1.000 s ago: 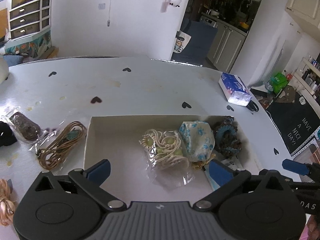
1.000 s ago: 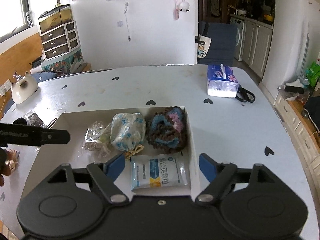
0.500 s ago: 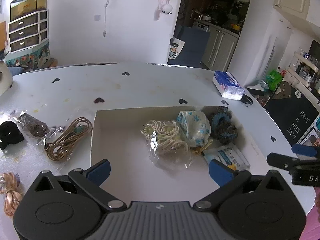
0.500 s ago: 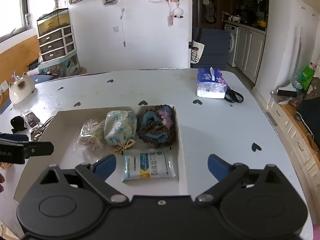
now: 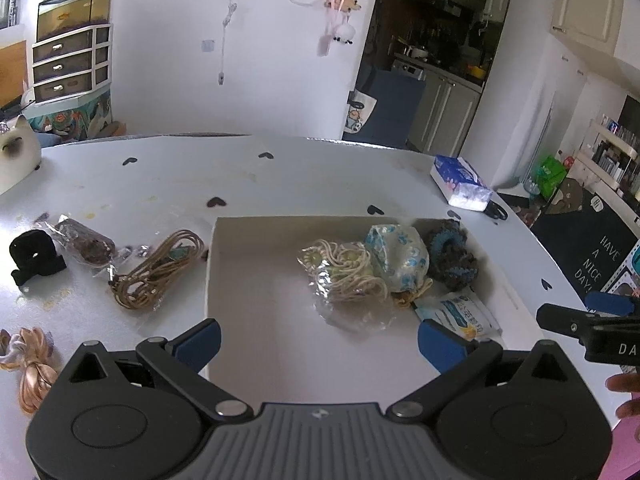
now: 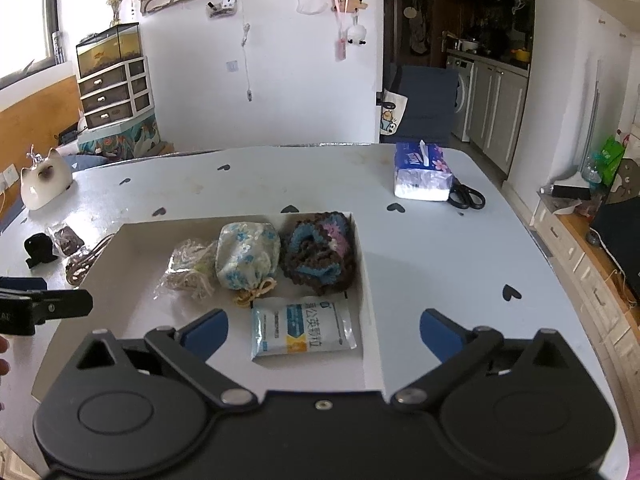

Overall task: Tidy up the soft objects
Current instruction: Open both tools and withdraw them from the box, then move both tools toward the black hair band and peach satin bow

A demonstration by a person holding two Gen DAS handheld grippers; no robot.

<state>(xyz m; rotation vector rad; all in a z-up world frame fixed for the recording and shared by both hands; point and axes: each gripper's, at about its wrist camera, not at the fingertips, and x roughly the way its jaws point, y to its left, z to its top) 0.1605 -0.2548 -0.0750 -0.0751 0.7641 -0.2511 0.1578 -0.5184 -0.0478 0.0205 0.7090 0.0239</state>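
A shallow white box [image 5: 256, 320] [image 6: 132, 248] lies on the table. In it sit a bagged cream cord bundle [image 5: 344, 274] [image 6: 188, 270], a blue-flowered pouch [image 5: 398, 258] [image 6: 246, 256], a dark crocheted piece [image 5: 452, 256] [image 6: 318, 254] and a white-blue packet [image 5: 460, 314] [image 6: 302, 330]. My left gripper [image 5: 318, 338] is open and empty above the box's near edge. My right gripper [image 6: 324, 328] is open and empty above the packet.
Left of the box lie a tan cord bundle [image 5: 156, 274], a bagged dark item [image 5: 82, 240], a black piece [image 5: 34, 256] and a pink ribbon [image 5: 28, 364]. A tissue pack [image 6: 420, 176] and scissors [image 6: 466, 196] lie at the far right. A cat figurine [image 6: 44, 178] stands far left.
Both grippers have pulled back and up from the box, so more of the table shows. Both stay open. The items in the box have not moved.
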